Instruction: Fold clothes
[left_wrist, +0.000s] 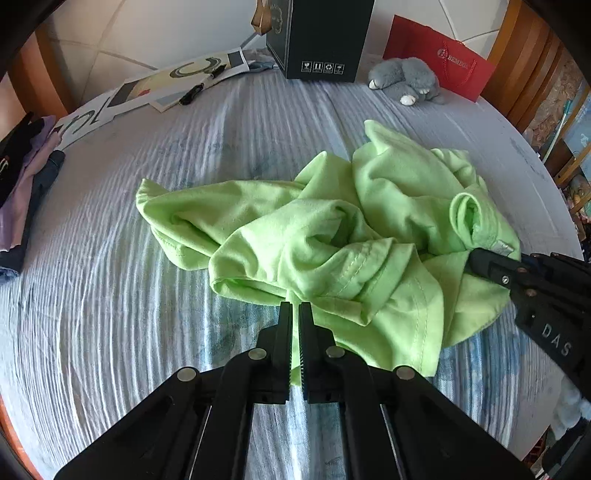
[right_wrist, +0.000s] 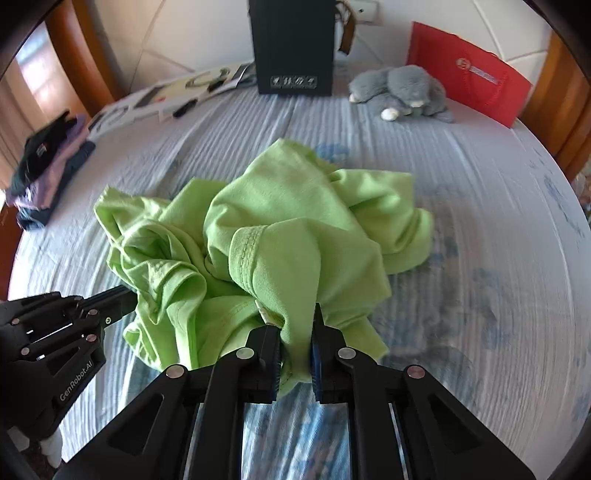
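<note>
Green shirt (left_wrist: 332, 236) crumpled in a heap at the middle of the bed, on a pale blue ribbed bedspread (left_wrist: 110, 295). Largest thing after the spread: black carton (left_wrist: 321, 37) standing at the far edge, against the wall. Right of it, red paper bag (left_wrist: 443, 55) leaning upright, grey plush toy (left_wrist: 406, 79) lying just in front. Far left, printed papers (left_wrist: 147, 92) spread flat, with a black pen (left_wrist: 192, 94) on top. At the left edge, stack of folded clothes (left_wrist: 26, 177), dark and lilac. Left gripper (left_wrist: 294, 321) at the near edge of the heap, jaws drawn almost together with a thin strip of green cloth pinched between. Right gripper (right_wrist: 297, 332) at the heap's near right side, jaws narrowly apart and clamped on a bunched fold of the same cloth, close by a small white label (right_wrist: 264, 312). Both grippers low over the spread, near each other.
</note>
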